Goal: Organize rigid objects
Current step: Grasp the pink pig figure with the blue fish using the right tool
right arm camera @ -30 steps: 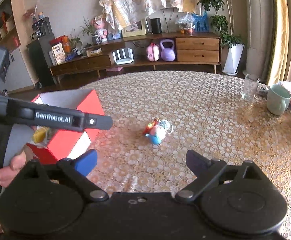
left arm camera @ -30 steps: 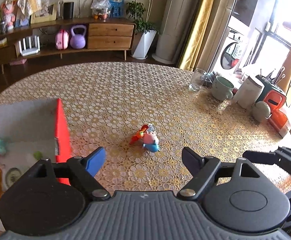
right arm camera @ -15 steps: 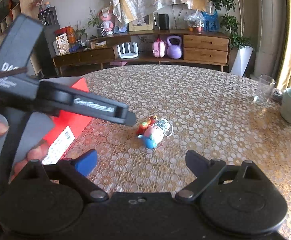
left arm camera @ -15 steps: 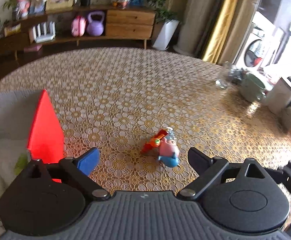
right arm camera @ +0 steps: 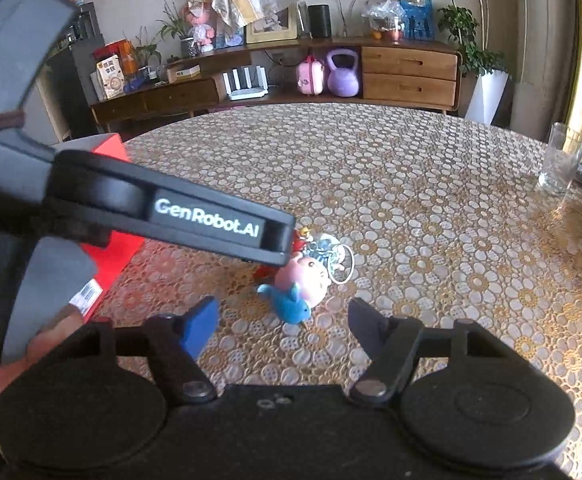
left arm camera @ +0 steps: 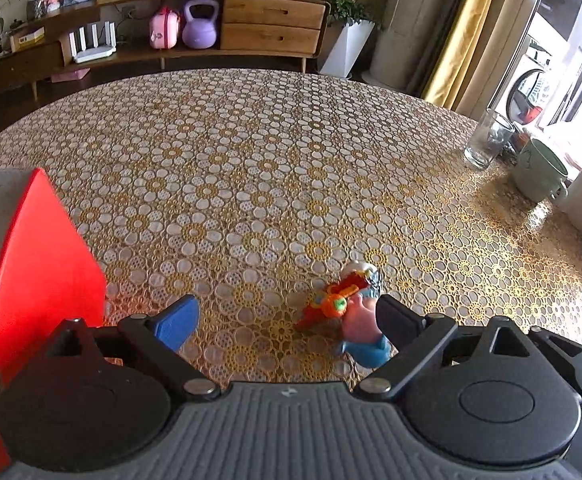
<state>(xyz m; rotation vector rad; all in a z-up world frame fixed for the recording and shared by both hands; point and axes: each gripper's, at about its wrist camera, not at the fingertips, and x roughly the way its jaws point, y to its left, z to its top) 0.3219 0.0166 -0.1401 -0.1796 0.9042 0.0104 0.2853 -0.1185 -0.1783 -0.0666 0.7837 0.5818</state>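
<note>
The left tool [left arm camera: 287, 318] hangs low over the tabletop [left arm camera: 275, 152] with its jaws spread wide; nothing is clamped between them, and the blue pad [left arm camera: 175, 322] sits at about 9 o'clock of the gap while the black finger [left arm camera: 397, 318] sits at 3 o'clock. A small pink toy figure with a blue base [left arm camera: 365, 332] lies on the patterned cloth just inside that black finger, close against it, though whether they touch cannot be told. A red and orange toy piece [left arm camera: 327, 306] lies against the figure at its 10 o'clock. In the right wrist view the right tool [right arm camera: 283, 322] has its jaws apart too; they have just been closing and stand narrower than the left pair, with bare cloth between the tips and the figure [right arm camera: 303, 280] lying just beyond them toward 12 o'clock, untouched. A metal key ring [right arm camera: 341, 266] is attached at the figure's 2 o'clock. The left tool's black arm, marked GenRobot.AI [right arm camera: 207, 220], crosses that view from 9 o'clock and ends over the red piece. A hand [right arm camera: 15, 364] grips its grey handle at 8 o'clock. A red box [left arm camera: 39, 264] stands on the tabletop at 9 o'clock of the toys. A clear glass [left arm camera: 487, 140] and a green mug [left arm camera: 539, 176] stand well apart at 2 o'clock.
</note>
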